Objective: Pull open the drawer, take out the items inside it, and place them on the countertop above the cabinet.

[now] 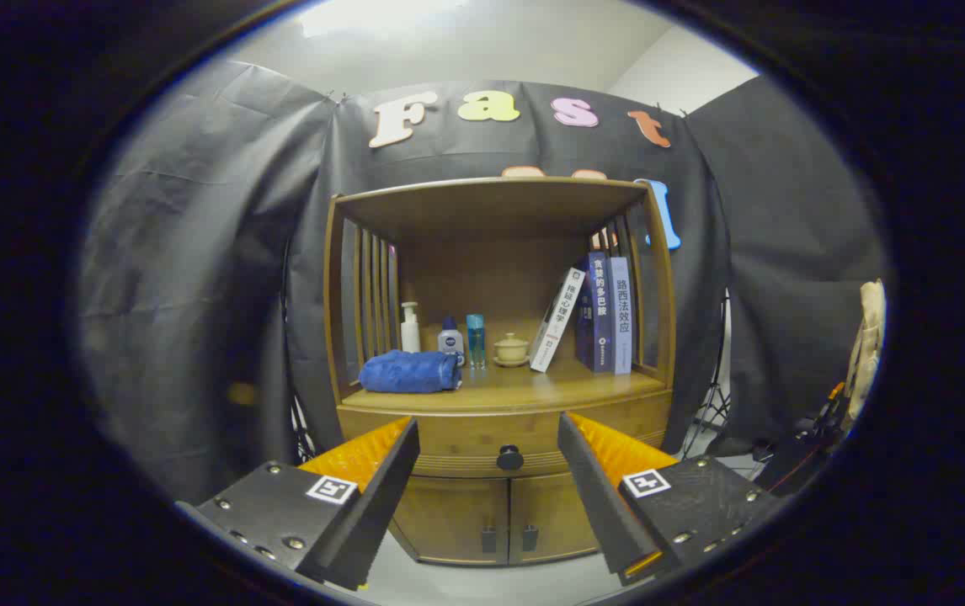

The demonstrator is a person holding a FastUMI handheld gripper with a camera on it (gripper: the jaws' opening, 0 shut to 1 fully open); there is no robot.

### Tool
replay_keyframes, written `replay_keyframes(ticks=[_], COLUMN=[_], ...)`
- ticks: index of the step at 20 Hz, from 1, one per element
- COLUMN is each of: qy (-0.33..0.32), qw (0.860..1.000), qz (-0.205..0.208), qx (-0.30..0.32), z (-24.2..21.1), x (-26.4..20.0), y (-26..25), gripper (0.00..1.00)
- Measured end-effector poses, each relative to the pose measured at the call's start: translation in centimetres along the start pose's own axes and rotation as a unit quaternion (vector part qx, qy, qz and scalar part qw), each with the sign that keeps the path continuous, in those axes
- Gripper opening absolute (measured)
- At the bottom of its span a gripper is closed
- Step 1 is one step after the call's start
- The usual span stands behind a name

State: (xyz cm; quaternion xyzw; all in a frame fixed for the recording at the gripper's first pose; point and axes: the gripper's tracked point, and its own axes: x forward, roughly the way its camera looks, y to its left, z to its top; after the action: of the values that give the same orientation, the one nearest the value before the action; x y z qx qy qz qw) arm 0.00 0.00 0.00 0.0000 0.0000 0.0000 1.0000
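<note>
Drawer (503,446) closed, its knob (509,458) beyond the level hand-held gripper's (488,442) spread fingers.

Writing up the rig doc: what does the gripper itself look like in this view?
The gripper has two wedge-shaped jaws with ribbed inner faces, set wide open. Each sits on a dark, textured plate with small round screws. Each plate carries a square black-and-white marker. The drawer knob sits beyond the jaws.
</note>
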Motion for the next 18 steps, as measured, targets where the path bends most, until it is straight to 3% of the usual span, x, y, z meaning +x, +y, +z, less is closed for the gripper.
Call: replay_keyframes(ticks=[12, 18], qy=[0.01, -0.003], qw=[1.0, 0.999], qz=[-0.011, -0.045], qx=[-0.023, -0.015], z=[-1.3, -1.3], x=[0.8, 0.9], y=[0.1, -0.9], gripper=[0.99, 0.99])
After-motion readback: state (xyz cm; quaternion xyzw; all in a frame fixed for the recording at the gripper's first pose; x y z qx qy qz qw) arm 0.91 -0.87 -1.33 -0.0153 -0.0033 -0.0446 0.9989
